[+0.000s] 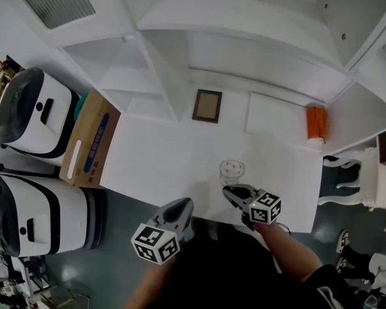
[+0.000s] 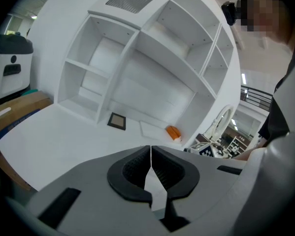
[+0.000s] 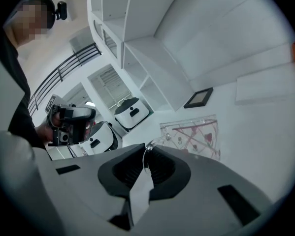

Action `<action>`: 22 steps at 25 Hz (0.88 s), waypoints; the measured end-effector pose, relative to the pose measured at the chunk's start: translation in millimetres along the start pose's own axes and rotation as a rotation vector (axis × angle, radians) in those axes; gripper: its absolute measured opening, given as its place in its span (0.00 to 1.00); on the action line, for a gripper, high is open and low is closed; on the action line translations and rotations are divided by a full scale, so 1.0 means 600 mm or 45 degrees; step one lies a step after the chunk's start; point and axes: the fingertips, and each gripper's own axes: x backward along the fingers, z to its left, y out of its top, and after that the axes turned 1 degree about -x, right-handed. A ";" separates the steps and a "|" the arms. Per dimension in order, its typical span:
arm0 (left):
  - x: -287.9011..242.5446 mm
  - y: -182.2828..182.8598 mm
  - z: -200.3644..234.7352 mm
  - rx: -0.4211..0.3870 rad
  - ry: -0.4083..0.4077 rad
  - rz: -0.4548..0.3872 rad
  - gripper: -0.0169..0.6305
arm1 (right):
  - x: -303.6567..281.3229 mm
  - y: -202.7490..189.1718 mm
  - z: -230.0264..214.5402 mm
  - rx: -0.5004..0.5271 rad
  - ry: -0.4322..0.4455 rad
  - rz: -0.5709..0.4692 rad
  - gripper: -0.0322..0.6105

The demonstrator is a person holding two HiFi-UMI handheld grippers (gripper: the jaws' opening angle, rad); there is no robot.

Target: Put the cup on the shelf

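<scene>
A clear glass cup [image 1: 232,170] with a red pattern stands on the white table [image 1: 154,159], near its front edge. In the right gripper view the cup [image 3: 191,134] is just beyond the jaws, and its thin clear handle [image 3: 149,146] runs in between the pads. My right gripper [image 1: 230,192] [image 3: 147,159] is shut on that handle. Lower left of it, my left gripper [image 1: 185,205] [image 2: 150,154] hangs off the table's front edge, shut with nothing in it. The white shelf unit [image 1: 180,63] [image 2: 137,58] stands at the back of the table.
A small framed picture [image 1: 207,105], a flat white board [image 1: 273,114] and an orange object [image 1: 316,122] lie near the shelf's foot. A cardboard box [image 1: 89,140] and two white machines [image 1: 31,111] [image 1: 38,214] stand at the left. A white chair [image 1: 347,172] is at the right.
</scene>
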 end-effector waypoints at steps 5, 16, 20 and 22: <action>-0.007 0.018 -0.009 -0.005 0.039 -0.044 0.05 | 0.011 0.022 -0.011 0.062 0.018 0.026 0.09; -0.007 0.033 -0.036 0.029 0.132 -0.152 0.05 | 0.058 0.077 0.001 0.210 0.084 0.004 0.09; -0.005 0.039 -0.042 0.027 0.148 -0.186 0.05 | 0.071 0.103 0.015 0.221 0.114 -0.033 0.09; -0.004 0.040 -0.042 0.035 0.151 -0.198 0.05 | 0.078 0.112 0.023 0.225 0.125 -0.046 0.09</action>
